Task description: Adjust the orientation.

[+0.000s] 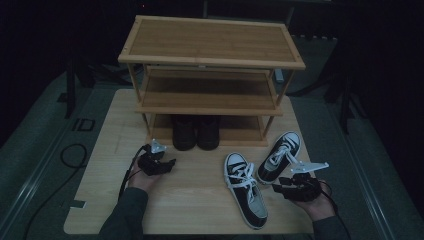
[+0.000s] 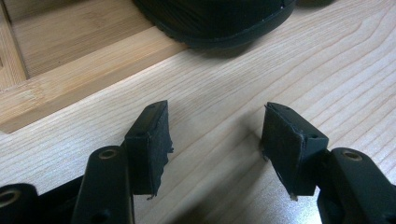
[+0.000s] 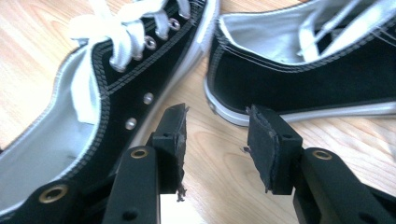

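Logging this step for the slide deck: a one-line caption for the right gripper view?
Open right gripper hovers over the table between two black sneakers, gripping neither.

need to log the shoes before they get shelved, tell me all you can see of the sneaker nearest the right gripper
The right-hand sneaker is a black low-top, canvas by the look, with a white rubber sole edge, white toe cap, white laces and a pale grey lining. It rests upright on its sole on the wooden table, toe pointing away toward the shoe rack. Its heel comes close to the other sneaker. The right gripper sits just beside the heel, jaws open, nothing between them, not touching it.
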The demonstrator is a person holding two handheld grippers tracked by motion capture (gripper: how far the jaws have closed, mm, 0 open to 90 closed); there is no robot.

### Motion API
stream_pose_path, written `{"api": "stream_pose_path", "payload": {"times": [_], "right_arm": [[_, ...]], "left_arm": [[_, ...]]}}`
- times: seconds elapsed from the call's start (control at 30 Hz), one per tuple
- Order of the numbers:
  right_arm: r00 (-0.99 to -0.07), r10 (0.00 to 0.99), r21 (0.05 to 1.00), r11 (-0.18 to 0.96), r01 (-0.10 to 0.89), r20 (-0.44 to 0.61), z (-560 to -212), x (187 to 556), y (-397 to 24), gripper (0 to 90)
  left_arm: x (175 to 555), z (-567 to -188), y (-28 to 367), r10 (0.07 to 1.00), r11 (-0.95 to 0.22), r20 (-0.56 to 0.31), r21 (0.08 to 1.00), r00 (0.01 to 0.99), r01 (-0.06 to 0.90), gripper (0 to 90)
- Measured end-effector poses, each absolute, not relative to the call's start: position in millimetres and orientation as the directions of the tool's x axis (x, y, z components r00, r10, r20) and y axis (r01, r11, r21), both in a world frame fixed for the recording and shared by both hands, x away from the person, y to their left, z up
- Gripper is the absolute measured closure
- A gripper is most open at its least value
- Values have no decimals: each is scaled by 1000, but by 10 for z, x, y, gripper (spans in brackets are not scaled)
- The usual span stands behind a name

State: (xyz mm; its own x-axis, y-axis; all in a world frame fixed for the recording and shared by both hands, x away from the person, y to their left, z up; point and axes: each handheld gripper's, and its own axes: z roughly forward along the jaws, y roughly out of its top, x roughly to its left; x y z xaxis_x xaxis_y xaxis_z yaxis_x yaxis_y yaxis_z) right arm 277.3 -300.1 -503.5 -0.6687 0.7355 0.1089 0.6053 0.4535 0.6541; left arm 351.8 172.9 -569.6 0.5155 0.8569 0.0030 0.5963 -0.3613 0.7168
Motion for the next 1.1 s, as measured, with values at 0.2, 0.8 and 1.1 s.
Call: {"api": "stream_pose_path", "payload": {"times": [0.2,0.8,1.1], "right_arm": [[-698,705,652,473,593,124,-5011,2729,-2855,561],[-715,699,572,592,568,-14,-5038,2695,-2339,575],[-702,711,548,596,587,-22,-5084,2763,-2204,767]], "left_arm": [[3510,-5702,1745,853,-363,3,722,522,589,423],[3484,-5717,1776,850,-360,2,732,527,578,423],[3481,-5721,1780,848,-361,3,735,529,574,423]]}}
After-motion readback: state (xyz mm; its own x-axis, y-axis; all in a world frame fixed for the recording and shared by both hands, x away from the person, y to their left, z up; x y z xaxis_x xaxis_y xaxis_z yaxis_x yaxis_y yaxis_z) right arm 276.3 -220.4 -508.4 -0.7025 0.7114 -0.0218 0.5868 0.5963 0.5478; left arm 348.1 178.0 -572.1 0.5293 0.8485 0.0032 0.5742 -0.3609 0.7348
